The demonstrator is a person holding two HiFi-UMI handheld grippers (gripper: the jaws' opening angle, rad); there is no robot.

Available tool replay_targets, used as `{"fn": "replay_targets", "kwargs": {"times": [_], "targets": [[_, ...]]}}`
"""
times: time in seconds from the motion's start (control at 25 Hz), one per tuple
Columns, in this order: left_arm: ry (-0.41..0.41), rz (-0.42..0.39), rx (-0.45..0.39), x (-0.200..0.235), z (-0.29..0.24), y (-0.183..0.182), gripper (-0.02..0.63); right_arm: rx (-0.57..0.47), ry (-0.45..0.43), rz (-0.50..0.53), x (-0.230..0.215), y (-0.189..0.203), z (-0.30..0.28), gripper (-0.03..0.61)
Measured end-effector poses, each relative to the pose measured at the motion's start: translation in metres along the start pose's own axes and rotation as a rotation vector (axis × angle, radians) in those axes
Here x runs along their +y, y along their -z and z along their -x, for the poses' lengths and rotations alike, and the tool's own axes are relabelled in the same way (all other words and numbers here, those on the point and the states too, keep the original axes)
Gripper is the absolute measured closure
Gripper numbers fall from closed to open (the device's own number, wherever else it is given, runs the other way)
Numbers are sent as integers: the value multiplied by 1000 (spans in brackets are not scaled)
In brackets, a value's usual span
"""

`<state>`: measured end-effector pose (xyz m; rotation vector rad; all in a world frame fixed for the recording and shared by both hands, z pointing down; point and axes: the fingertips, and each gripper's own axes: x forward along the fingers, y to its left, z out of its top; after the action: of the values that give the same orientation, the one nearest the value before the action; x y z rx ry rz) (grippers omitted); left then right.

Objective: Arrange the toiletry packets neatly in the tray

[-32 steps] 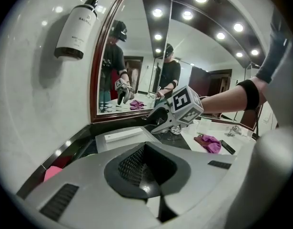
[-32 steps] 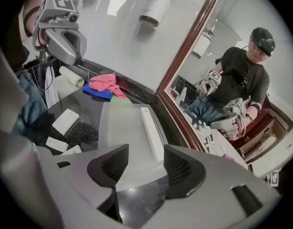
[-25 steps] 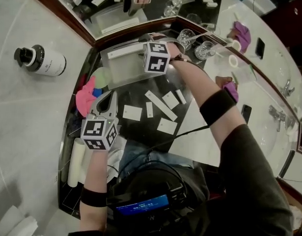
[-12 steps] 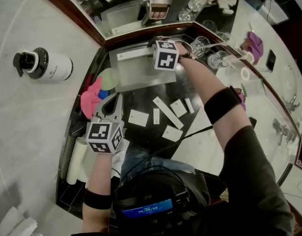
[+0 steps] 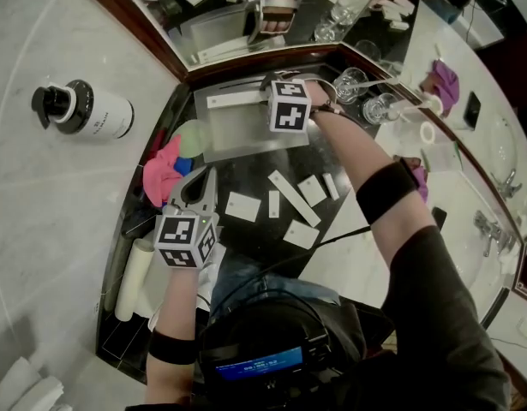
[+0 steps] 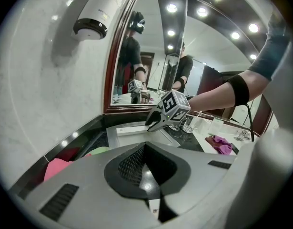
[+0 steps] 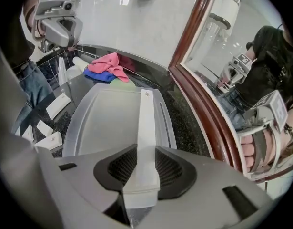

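Lowered onto the tray [image 5: 246, 135], the right gripper [image 7: 140, 178] has just been closing its jaws and now clamps one end of the long white packet [image 7: 146, 128]. The packet lies flat along the rim nearest the mirror [image 5: 213, 20], pointing straight away from the jaws. The left gripper [image 6: 149, 197] hovers pinched shut and empty.

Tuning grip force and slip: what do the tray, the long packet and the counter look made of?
Tray: frosted translucent plastic, probably; matte grey, soft sheen, raised rim.
Long packet: white matte card or paper box, likely; flat faces, crisp edges.
Counter: polished black stone, seemingly granite; fine speckle, glossy reflections.
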<state>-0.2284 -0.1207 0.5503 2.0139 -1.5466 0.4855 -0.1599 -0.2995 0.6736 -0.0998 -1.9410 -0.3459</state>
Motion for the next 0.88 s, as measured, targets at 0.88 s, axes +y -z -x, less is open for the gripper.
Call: {"fn": "replay_targets", "kwargs": {"times": [0.88], "targets": [[-21, -3, -21, -18, 21, 8, 611, -115, 138, -366, 49, 10, 79, 436]]}}
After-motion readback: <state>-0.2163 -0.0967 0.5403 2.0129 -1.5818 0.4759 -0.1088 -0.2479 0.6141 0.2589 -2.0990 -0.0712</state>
